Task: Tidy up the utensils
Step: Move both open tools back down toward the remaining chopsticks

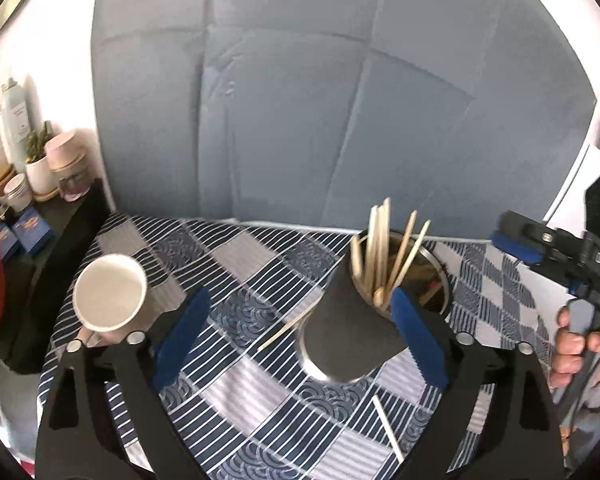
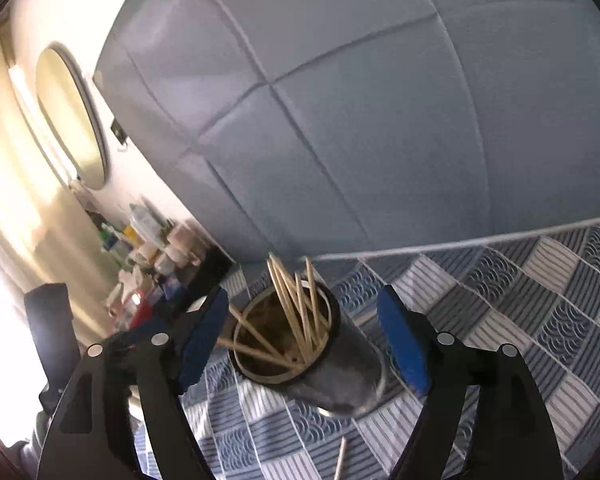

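Both tools spread wide, gripping nothing — left gripper (image 1: 300,340) and right gripper (image 2: 300,346) each framing the dark metal cup (image 1: 346,336) without touching it. Cup upright on the striped patchwork cloth (image 1: 240,396), holding a sheaf of wooden sticks (image 1: 384,256). 2 loose sticks (image 1: 286,330) flat on the cloth nearby. White paper cup (image 1: 110,298) well apart, at left.

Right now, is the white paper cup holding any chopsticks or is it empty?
Empty. The white paper cup shows a bare inside in the left wrist view; the chopsticks stand in the dark metal holder.
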### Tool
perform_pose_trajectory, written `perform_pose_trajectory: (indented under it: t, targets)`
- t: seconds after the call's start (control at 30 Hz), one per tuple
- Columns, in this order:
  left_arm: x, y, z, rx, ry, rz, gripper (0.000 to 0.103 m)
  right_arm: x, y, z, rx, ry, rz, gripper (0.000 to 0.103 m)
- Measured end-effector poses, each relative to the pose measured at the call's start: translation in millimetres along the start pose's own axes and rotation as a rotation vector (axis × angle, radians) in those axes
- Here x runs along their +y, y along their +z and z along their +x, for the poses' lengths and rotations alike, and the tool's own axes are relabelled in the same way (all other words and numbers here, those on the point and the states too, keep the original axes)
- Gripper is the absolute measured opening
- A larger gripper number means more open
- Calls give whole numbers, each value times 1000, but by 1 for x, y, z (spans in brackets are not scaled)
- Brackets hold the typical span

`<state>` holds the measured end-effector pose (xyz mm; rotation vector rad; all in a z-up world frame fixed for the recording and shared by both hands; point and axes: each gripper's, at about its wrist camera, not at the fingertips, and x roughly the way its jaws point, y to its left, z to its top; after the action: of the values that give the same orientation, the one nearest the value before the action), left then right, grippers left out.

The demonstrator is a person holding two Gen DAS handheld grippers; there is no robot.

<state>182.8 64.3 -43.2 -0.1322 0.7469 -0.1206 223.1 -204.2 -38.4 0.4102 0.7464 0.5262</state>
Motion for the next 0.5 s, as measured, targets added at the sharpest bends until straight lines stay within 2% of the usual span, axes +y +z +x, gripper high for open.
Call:
perform_pose_trajectory:
  t: [0.13,0.3,0.5]
  targets:
    - [10,-14,-1,44,33,-2,97,-3,-23,-1,68,-42,-4,80]
    - [34,-41,17,149,97,-4,97,-1,-74,19,236,-108,-48,82]
    - [47,-71,38,255,114,30,97,7,-132,48,392,-170,-99,82]
